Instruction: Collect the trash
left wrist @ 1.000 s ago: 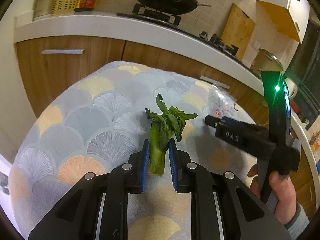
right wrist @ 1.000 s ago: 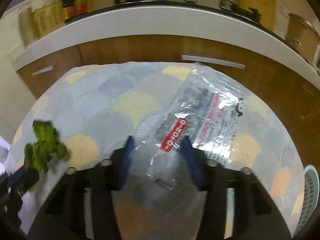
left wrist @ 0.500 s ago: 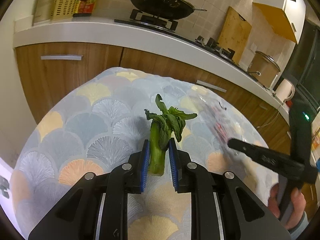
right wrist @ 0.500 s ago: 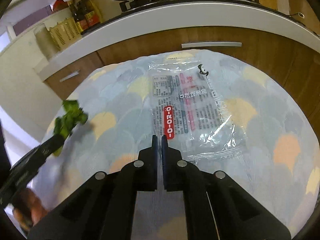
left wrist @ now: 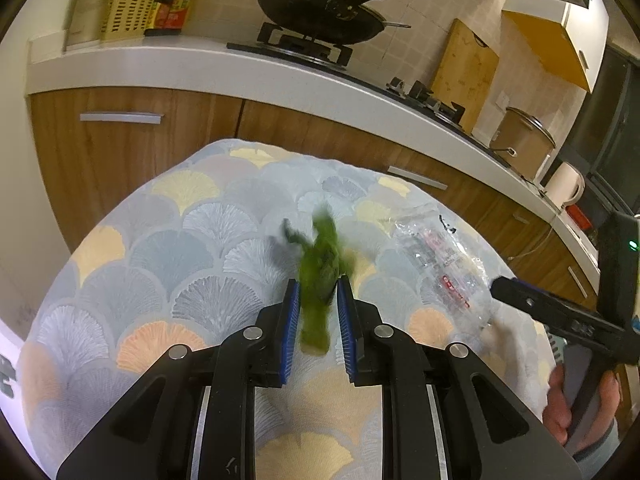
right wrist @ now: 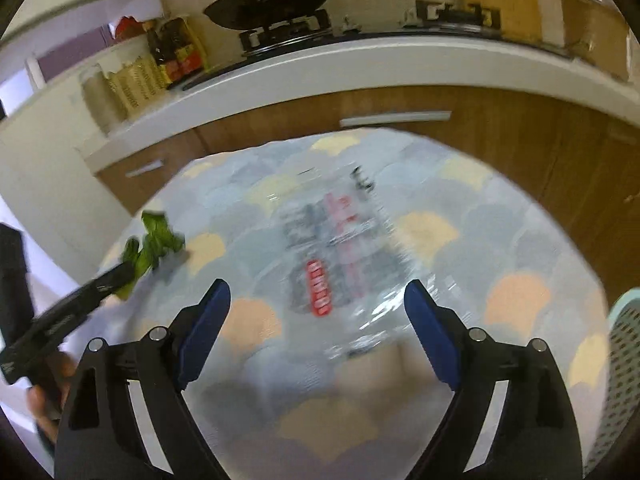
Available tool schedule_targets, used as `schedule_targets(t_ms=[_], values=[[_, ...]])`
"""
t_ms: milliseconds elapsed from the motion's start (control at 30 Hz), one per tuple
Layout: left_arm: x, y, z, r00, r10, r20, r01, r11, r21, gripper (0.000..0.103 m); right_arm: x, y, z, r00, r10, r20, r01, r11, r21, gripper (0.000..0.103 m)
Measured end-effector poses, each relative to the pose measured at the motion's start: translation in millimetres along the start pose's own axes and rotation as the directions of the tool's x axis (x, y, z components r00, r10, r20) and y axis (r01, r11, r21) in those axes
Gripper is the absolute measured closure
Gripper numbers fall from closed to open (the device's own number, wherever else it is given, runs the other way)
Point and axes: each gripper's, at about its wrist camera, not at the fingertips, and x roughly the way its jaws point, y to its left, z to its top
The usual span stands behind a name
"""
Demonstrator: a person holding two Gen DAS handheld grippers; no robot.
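My left gripper (left wrist: 318, 294) is shut on a green vegetable scrap (left wrist: 320, 276) and holds it above the patterned tablecloth (left wrist: 168, 264); the scrap is motion-blurred. It also shows in the right wrist view (right wrist: 154, 246) at the left. A clear plastic wrapper (right wrist: 340, 256) with red and black print lies flat on the cloth, also seen in the left wrist view (left wrist: 436, 260). My right gripper (right wrist: 316, 300) is wide open above the wrapper's near edge, with nothing between its pads. It appears at the right of the left wrist view (left wrist: 496, 286).
A light mesh basket (right wrist: 624, 364) sits at the table's right edge. Behind the table runs a kitchen counter (left wrist: 248, 76) with wooden cabinets, a stove with a black wok (left wrist: 320, 8), a cutting board and a pot.
My right gripper went from shut to wide open over the wrapper. The vegetable scrap in my left gripper has shifted and blurred with motion.
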Motion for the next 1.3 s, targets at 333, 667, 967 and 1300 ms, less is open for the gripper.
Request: schedule_targets(t_ms=[333, 667, 967, 1300], values=[[3.0, -5.5, 0.4, 1.0, 0.005, -0.01, -0.005, 0.999, 0.033, 0.086, 43.1, 2.4, 1.0, 0.988, -0.114, -0.105, 0.1, 0.987, -0.129, 0.007], [8.6, -3.2, -0.2, 0.999, 0.011, -0.037, -0.01, 1.0, 0.022, 0.083, 52.2, 16.5, -0.8, 0.985, -0.121, -0.126, 0.098, 0.98, -0.173, 0.006], [8.0, -4.1, -0.7, 0.999, 0.008, -0.036, -0.007, 1.0, 0.026, 0.08, 38.7, 15.7, -17.7, 0.981, -0.121, -0.148, 0.09, 0.976, -0.198, 0.006], [8.2, -8.7, -2.3, 0.999, 0.027, -0.036, -0.025, 0.999, 0.047, 0.08, 34.5, 15.7, -8.6, 0.992, -0.079, -0.103, 0.06, 0.983, -0.172, 0.071]])
